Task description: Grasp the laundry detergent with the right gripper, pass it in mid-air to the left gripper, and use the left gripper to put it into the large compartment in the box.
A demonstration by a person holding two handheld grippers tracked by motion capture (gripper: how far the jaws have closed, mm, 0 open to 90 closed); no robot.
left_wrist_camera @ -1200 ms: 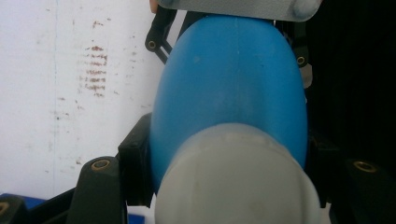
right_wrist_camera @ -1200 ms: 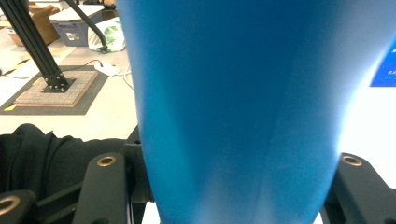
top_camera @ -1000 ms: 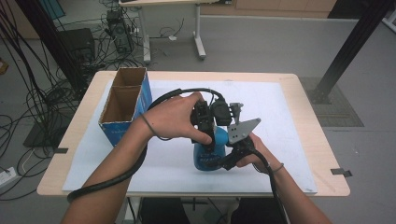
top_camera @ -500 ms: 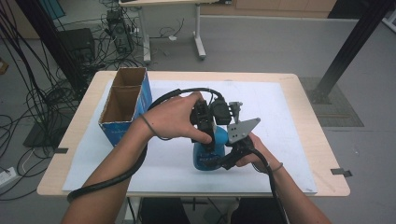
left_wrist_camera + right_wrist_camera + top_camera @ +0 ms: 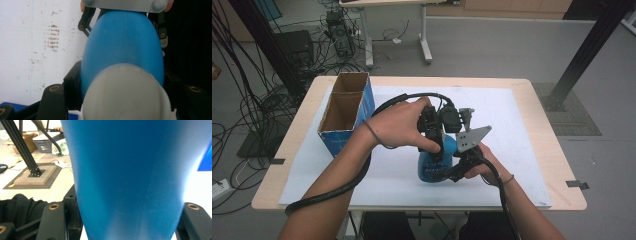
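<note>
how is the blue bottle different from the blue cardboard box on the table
The blue bottle is smooth, rounded plastic with a white cap; the blue cardboard box is square-edged with a brown inside. The bottle is capped, while the box stands open-topped, split into two compartments. The bottle is clamped by the left gripper and sits between the right gripper's jaws; the box stands apart, untouched. Both are blue.

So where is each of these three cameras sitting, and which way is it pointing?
High view: above the person's side, looking forward and down on the table; both forearms and hands show.
Left gripper view: rides the left gripper, looking along its black fingers at the blue bottle's white cap.
Right gripper view: rides the right gripper, against the bottle's body.
All three share the bottle.
</note>
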